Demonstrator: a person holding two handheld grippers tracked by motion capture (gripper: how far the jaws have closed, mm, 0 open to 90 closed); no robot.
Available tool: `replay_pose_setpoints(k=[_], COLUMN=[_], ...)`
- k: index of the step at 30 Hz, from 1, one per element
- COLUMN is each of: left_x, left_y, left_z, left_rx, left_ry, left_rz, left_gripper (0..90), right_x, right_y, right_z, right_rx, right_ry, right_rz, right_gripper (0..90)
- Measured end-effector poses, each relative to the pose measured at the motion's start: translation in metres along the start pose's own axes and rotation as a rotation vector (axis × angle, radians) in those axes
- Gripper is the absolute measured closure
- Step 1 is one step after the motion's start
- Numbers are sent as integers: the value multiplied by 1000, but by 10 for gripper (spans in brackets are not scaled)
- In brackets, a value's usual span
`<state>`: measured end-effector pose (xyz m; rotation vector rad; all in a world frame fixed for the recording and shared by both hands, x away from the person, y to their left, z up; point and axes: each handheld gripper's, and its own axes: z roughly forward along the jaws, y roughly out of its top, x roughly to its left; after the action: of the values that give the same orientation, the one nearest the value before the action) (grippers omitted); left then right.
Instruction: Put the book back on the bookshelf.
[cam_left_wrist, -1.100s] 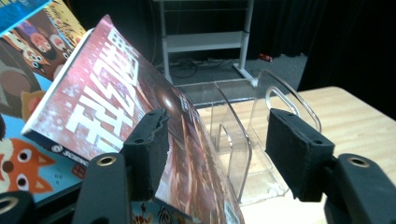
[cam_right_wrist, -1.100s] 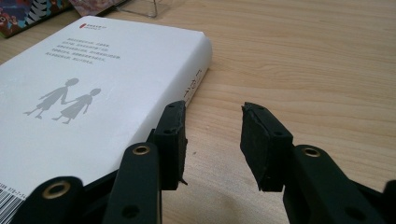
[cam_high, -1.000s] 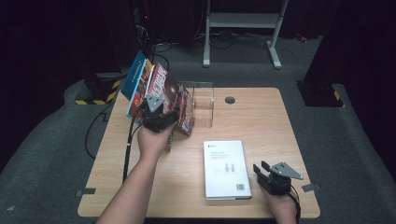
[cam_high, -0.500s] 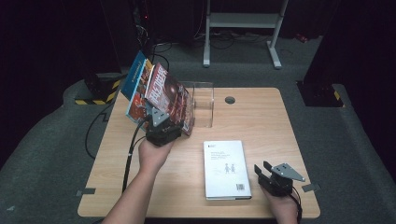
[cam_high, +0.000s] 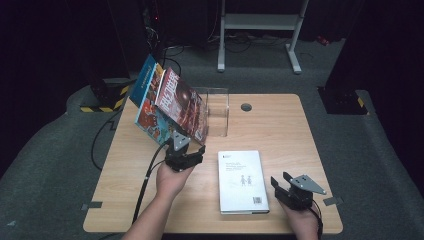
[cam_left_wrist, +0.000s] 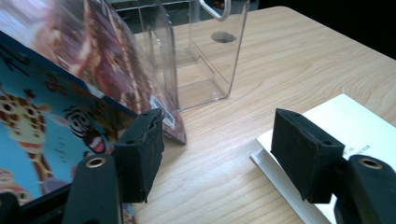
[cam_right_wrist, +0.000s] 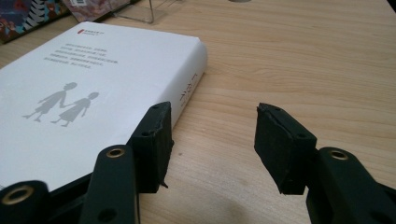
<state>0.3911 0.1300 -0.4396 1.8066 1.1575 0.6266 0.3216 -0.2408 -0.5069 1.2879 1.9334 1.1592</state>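
Wooden table (cam_high: 280, 130), its round cable hole (cam_high: 246, 107), white metal stand (cam_high: 260, 22) behind.

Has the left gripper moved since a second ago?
Yes. The left gripper has pulled back from the leaning books, toward the table's near edge.

Room to move lies mostly on the far-right half of the table.

My left gripper (cam_high: 186, 156) sits with jaws apart in the gap between the leaning stack of colourful picture books (cam_high: 167, 105) on its left and the flat white hardcover book (cam_high: 242, 180) on its right; bare wood runs between them toward the clear acrylic stand (cam_high: 216, 111), which blocks the way at the far edge. My right gripper (cam_high: 290, 187), jaws apart, rests near the near right corner just beside the white book's spine; the wooden tabletop (cam_high: 285, 130) ahead of it is open up to the far right corner.
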Motion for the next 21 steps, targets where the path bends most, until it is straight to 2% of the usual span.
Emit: replay_pose_setpoints(k=[4,8,10,11,16,17,19,20,21], left_x=[-6,-13,-15,-16,-22,-24,-25,-29,-31], left_y=[-9,-19,-23,-27,-37,-43,-45,-50,-53], left_z=[4,8,8,8,13,14,15,14,14], left_rx=[11,27,32,38,58,79,81,86,87], left_ry=[-13,-25,-17,-37,-56,-81,-94,-129,-138], left_rz=[-10,17,32,12,27,2,-9,-29,-26], left_gripper=[313,304,290,274,260,243,240,236,230], right_x=[1,4,4,5,7,8,9,11,12], right_y=[2,3,4,4,5,6,5,5,5], right_z=[-2,-4,-5,-6,-5,-5,-5,-5,-4], right_rx=[-11,-22,-34,-38,-40,-29,-22,-17,-10], right_ry=[0,6,10,6,20,16,15,25,33], right_rz=[2,-10,-12,-4,-17,-5,0,5,0], right_gripper=[450,442,448,444,441,437,435,431,418])
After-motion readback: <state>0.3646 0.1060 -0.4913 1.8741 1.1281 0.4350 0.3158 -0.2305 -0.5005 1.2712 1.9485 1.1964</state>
